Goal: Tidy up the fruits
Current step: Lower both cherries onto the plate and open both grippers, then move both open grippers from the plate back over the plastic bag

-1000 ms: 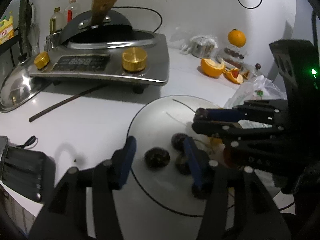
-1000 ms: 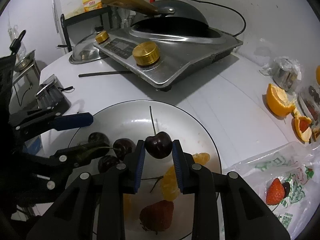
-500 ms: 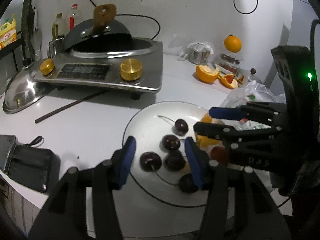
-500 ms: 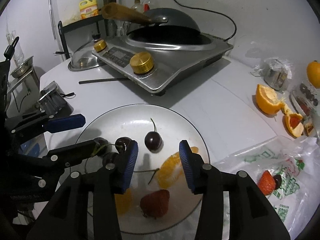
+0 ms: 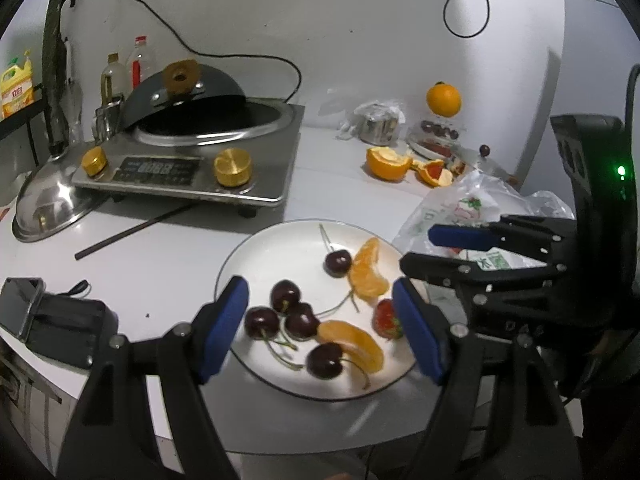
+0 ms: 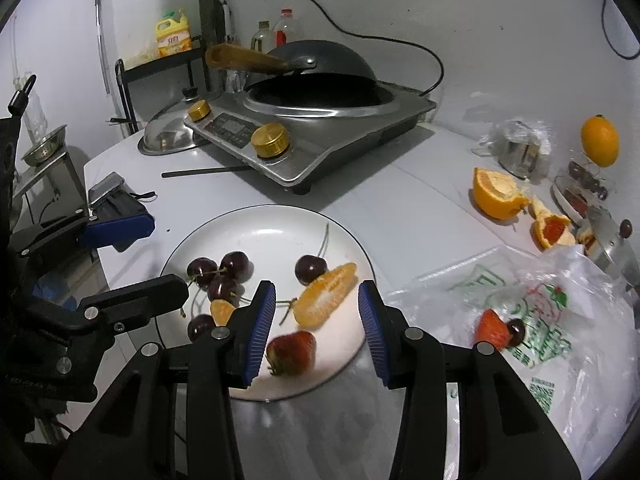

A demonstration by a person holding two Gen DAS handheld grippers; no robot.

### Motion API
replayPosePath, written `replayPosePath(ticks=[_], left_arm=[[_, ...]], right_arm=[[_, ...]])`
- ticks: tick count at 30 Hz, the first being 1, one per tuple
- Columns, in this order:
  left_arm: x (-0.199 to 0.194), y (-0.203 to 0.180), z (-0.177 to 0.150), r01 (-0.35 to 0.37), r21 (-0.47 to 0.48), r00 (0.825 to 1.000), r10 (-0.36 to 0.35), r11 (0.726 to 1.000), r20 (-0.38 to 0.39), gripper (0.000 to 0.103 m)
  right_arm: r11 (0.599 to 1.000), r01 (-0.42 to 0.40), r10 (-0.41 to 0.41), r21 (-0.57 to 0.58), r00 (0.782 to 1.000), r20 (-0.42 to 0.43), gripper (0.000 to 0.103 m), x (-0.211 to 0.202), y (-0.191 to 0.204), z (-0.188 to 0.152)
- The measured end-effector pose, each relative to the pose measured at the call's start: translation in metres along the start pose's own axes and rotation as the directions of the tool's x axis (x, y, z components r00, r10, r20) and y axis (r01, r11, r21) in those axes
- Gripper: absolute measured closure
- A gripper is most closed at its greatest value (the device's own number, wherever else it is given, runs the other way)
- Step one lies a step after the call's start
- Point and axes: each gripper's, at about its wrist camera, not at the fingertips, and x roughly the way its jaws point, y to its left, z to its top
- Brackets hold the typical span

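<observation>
A white plate (image 5: 280, 252) (image 6: 260, 224) holds several dark cherries (image 5: 262, 322), orange segments (image 5: 368, 272) and a strawberry (image 6: 292, 352). One stemmed cherry (image 6: 311, 269) (image 5: 337, 263) lies apart next to an orange segment (image 6: 326, 294). My left gripper (image 5: 320, 328) is open and empty above the plate's near side. My right gripper (image 6: 318, 328) is open and empty above the plate's near right edge. A plastic bag (image 6: 540, 320) to the right holds a strawberry (image 6: 492, 328) and a cherry (image 6: 516, 330).
An induction cooker with a wok (image 5: 200, 152) stands at the back left, with a steel lid (image 5: 48, 204) and a dark stick (image 5: 132, 232) beside it. Orange peel (image 6: 496, 196), a whole orange (image 6: 599, 141) and a small fruit dish (image 5: 436, 136) are at the back right. A black case (image 5: 60, 320) lies left.
My right gripper opened and let the stemmed cherry go onto the plate. Both grippers then drew back and up from the plate, and both opened wider.
</observation>
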Motion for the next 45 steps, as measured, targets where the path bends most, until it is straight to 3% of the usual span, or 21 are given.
replayPosePath(ticks=[22,45], left_arm=[[0.0,-0.065,-0.001,0.023,0.09,1.0,-0.022,0.996,-0.015,0.027],[0.042,-0.151,0.005,0.047,0.194,0.995,-0.029,0.98,-0.098,0.027]], right_arm=[[0.993,0.058,-0.063,0.107,0.997,0.041,0.058,-0.051,-0.054,-0.046],[0.966,0.079,-0.094,0.245,0.994,0.048,0.058,-0.078,-0.139,-0.103]])
